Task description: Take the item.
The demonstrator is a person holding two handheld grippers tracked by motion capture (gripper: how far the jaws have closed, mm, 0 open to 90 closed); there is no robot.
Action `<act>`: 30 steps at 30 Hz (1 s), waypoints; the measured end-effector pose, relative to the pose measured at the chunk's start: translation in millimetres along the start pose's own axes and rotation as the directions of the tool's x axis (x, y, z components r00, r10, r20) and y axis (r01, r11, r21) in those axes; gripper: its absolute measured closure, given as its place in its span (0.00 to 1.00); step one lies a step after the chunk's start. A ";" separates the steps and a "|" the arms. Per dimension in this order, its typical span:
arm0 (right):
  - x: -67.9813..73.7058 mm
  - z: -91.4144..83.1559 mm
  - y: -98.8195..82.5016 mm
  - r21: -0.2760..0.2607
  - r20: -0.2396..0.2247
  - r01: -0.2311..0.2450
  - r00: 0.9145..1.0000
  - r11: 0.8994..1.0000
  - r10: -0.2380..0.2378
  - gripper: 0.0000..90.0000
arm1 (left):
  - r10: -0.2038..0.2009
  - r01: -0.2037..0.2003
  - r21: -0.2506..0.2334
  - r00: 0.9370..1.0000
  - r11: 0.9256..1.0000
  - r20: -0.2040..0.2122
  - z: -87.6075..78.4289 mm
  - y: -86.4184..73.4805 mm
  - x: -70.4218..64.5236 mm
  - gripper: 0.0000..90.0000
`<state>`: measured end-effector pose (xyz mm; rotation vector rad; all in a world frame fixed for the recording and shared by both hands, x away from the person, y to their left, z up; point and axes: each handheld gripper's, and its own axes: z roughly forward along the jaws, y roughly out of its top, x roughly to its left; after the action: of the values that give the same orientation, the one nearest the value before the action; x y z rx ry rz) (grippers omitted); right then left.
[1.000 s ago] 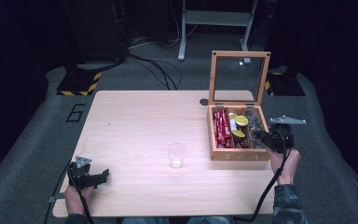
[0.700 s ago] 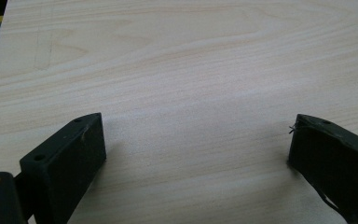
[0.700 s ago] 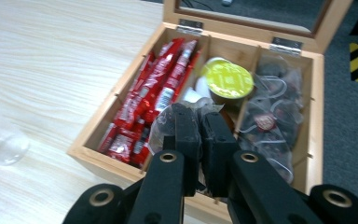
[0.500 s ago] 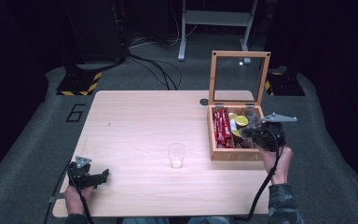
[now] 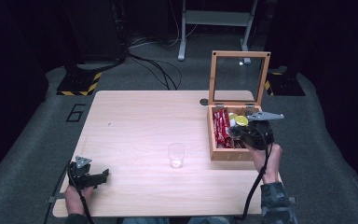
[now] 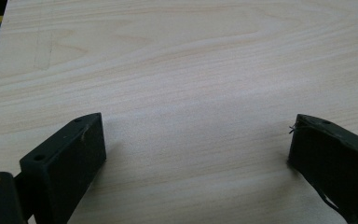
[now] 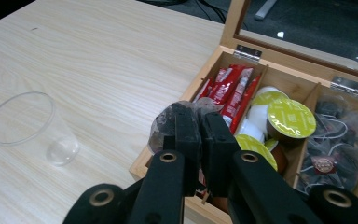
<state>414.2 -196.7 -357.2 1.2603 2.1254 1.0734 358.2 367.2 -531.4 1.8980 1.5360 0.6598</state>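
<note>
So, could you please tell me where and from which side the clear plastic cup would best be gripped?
Grip the clear plastic cup across its side wall just below the rim, coming in level from the person's side. It stands upright, mouth up, alone on the table, and tapers toward its base, so the upper wall should seat best. Squeeze gently; thin plastic probably flexes.

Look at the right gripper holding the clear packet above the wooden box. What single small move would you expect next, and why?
Probably carry it sideways toward the clear cup. The right gripper is shut on a clear packet of something dark, lifted over the open wooden box; the cup stands empty and upright just beside the box. The left gripper rests open, far off.
</note>
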 end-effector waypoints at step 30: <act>46.0 18.5 27.1 -0.005 -0.100 0.095 0.990 0.995 -0.095 0.96 | 0.000 0.000 0.000 1.000 1.000 0.000 0.0 0.0 0.0 0.04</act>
<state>419.1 -141.5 -346.0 1.1144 2.2353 1.1173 358.2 367.2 -531.4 1.8980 1.5360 0.6605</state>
